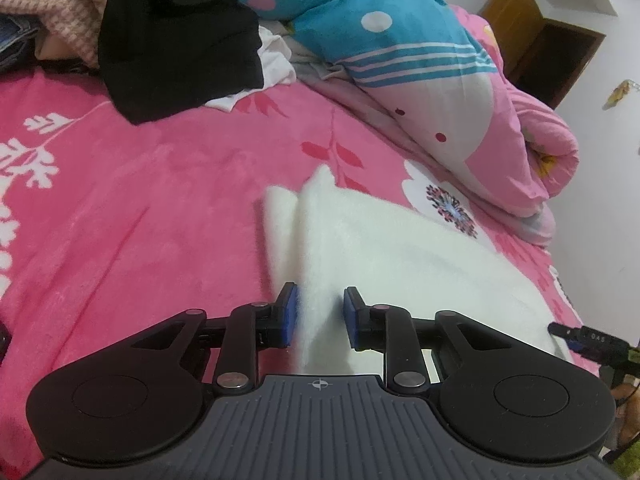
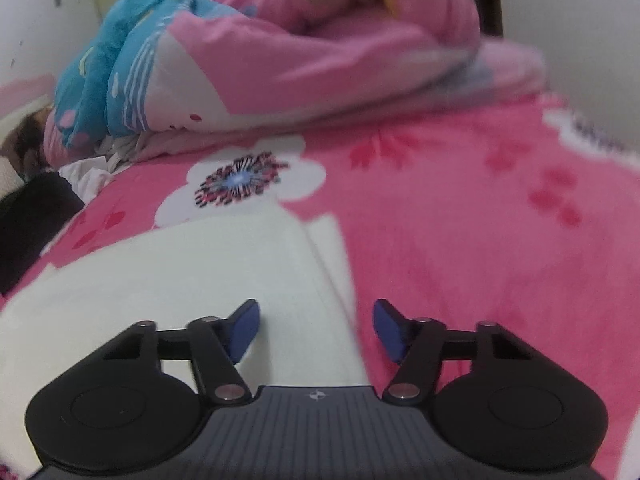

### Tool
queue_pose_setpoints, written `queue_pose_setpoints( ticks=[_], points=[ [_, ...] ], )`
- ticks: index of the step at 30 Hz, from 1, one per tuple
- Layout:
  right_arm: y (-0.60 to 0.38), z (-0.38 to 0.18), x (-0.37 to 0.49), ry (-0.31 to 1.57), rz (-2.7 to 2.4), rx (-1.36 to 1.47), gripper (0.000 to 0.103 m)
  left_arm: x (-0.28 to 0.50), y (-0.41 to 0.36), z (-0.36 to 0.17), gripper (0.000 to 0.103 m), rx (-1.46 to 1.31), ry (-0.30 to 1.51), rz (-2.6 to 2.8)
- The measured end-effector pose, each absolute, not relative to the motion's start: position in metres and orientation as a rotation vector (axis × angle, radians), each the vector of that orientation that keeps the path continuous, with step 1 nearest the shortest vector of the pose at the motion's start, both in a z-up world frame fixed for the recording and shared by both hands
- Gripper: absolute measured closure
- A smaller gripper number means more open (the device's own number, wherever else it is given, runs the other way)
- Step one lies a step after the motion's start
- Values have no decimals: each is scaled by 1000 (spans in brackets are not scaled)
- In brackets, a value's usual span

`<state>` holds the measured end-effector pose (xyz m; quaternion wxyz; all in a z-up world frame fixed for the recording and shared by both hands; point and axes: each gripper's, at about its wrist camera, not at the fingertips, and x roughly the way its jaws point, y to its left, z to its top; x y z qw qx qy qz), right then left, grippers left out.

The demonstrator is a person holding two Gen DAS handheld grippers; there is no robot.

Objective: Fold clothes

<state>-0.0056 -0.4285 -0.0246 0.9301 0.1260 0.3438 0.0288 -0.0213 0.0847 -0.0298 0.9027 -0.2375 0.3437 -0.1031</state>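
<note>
White garment (image 1: 400, 256): lies on the pink bed cover (image 1: 140, 200), layered, its edges stacked at both ends. Likely soft, light, fuzzy and limp; it would sag unless held at two corners. Take hold at the doubled edge.
Left gripper (image 1: 320, 316): jaws part-spread, a raised fold between them, not clearly pinched.
Right gripper (image 2: 316, 330): spread, empty, over the right edge.
</note>
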Motion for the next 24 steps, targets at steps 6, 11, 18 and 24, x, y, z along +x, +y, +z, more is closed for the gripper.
queue_pose_setpoints(
  ticks=[6, 11, 18, 24],
  points=[
    [-450, -27, -24, 668, 87, 354, 58, -23, 89, -28, 78, -521, 748, -219],
    [-471, -31, -40, 674, 167, 465, 58, -34, 89, -26, 75, -502, 762, -263],
    [-470, -34, -57, 677, 241, 459, 67, -51, 91, -25, 75, -497, 760, -327],
    [-473, -37, -66, 641, 270, 479, 83, -66, 91, -28, 76, -495, 745, -343]
  ],
)
